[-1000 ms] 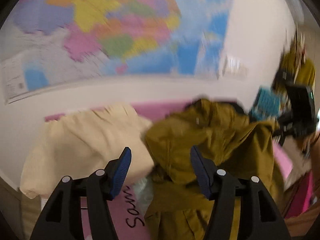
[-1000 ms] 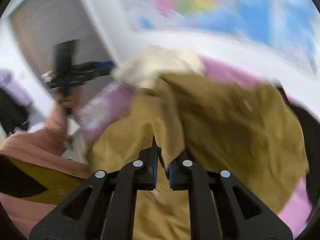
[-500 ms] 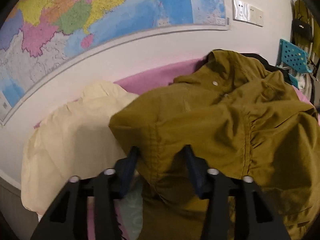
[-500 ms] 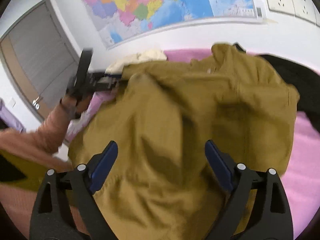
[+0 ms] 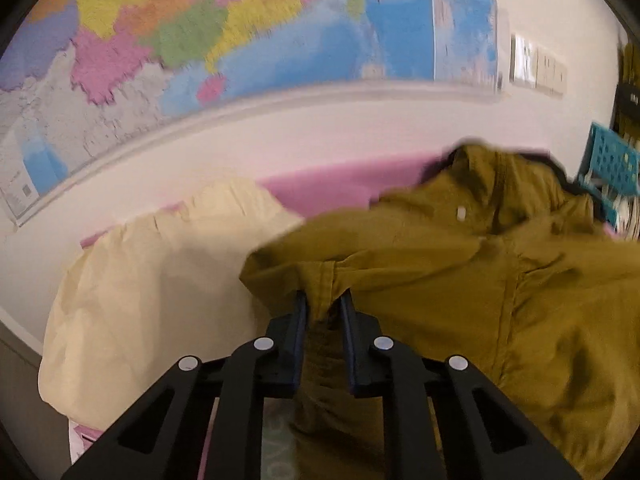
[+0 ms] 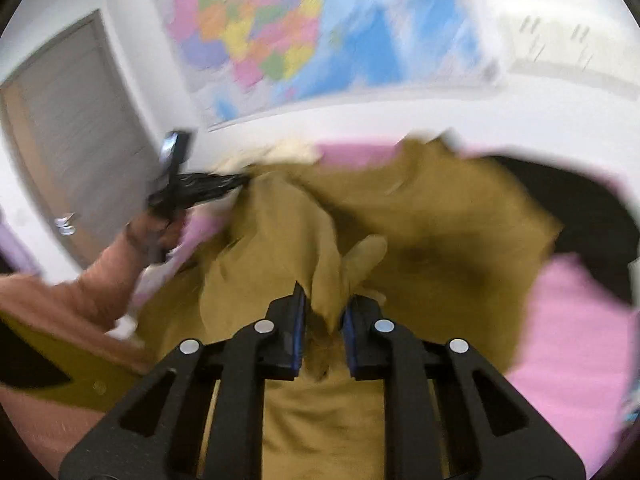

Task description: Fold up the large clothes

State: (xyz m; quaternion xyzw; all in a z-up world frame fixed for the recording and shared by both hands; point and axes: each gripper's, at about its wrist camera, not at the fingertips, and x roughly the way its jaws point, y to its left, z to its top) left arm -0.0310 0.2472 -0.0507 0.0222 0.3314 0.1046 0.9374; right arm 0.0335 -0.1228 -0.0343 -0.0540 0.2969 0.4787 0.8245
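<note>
In the left wrist view, from left to right, we see a cream garment heaped on the pink surface below a wall map, then the left gripper, whose jaws are closing with a bunched fold of the olive-green jacket between them; the blue pads press the cloth on both sides. The jacket spreads rightward over the pink surface, its collar toward the wall, with a teal perforated basket at the far right edge.

In the right wrist view, from left to right, we see a grey door, a person's hand in a salmon sleeve holding the other gripper at the jacket's left edge, and then the right gripper. Its jaws are likewise closing, and a raised pleat of the jacket stands pinched between the pads. A black garment lies beyond the jacket at right, on the pink surface. This view is blurred.
</note>
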